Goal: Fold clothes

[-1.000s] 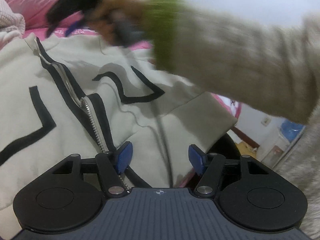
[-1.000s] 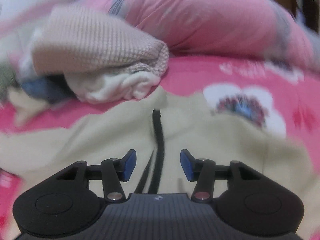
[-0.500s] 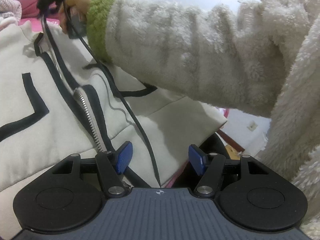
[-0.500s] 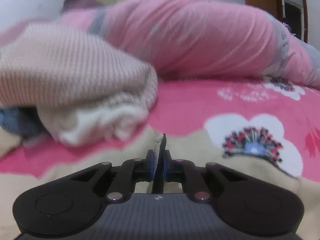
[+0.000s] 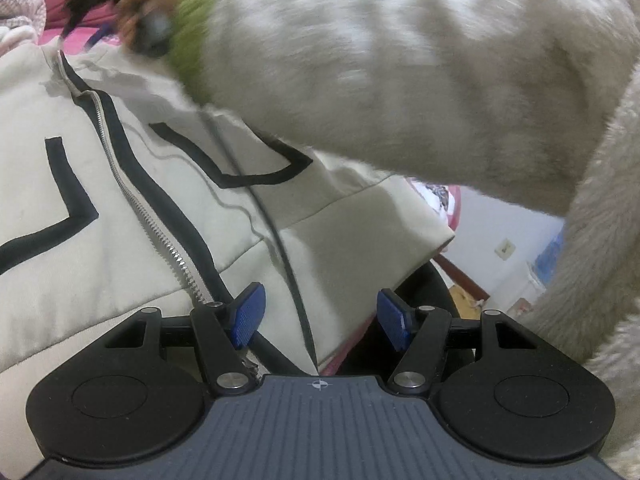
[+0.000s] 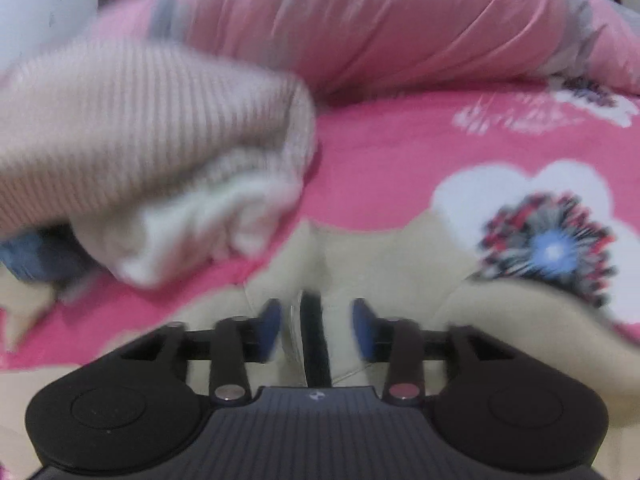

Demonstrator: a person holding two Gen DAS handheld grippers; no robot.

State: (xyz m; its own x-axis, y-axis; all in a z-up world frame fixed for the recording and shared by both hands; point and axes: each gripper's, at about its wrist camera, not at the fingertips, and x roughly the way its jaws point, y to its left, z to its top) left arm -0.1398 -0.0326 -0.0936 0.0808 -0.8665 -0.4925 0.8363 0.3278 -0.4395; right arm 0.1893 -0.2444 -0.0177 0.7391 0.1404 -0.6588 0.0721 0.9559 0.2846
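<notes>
Left wrist view. The left gripper (image 5: 318, 316) stands with its blue pads spread and nothing between them but the hem of a cream zip-front jacket with black trim lines (image 5: 120, 216), which lies flat directly under and ahead of the tongs; no pad touches cloth. The silver zipper (image 5: 132, 200) runs away from the left pad toward the collar. A thin dark cable (image 5: 276, 236) crosses the jacket just ahead of the tongs. Farther off, a fluffy cream sleeve with a green cuff (image 5: 360, 76) reaches across to the collar end, where a hand (image 5: 140, 12), blurred, carries the other tool.

Right wrist view. The right gripper (image 6: 316, 326) has its jaws opening; the jacket's collar edge, with its black trim and zipper tape, stands between the pads, and no pad visibly presses on it. Beyond the tongs to the left lies a heap of ribbed beige knitwear (image 6: 132, 132); beyond that a pink floral bedsheet (image 6: 380, 168) and a pink rolled quilt (image 6: 380, 20).

Handling, as judged: the jacket is soft, limp and moderately thick; it should drape and crease readily without slipping. Hold is best taken at firm edges: collar, zipper tape or hem corner.

No containers are in view.
</notes>
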